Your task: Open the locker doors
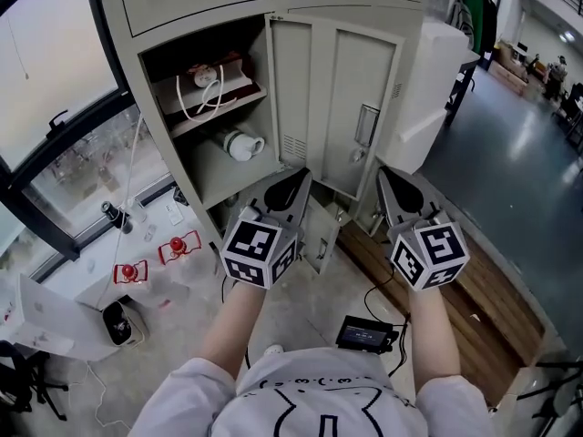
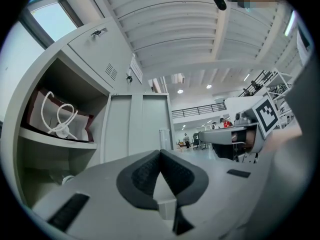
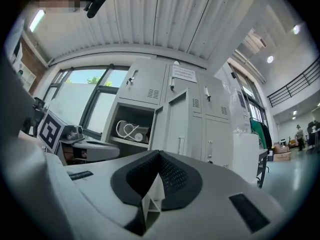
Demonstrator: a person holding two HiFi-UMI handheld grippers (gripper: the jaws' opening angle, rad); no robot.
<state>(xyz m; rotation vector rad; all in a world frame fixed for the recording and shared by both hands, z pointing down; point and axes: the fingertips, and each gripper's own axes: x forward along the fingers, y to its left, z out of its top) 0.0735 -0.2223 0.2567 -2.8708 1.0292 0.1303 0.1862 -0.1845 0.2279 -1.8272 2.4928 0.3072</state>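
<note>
We hold the left gripper (image 1: 293,189) and the right gripper (image 1: 393,188) low before the lockers, both with jaws pressed together on nothing. The locker door (image 1: 332,107) stands swung open just beyond and between them, untouched. Its open compartment (image 1: 211,167) lies further left.

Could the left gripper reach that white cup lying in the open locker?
Probably yes: the door stands swung open and nothing lies between the left gripper and the white cup, though its jaws are shut.
</note>
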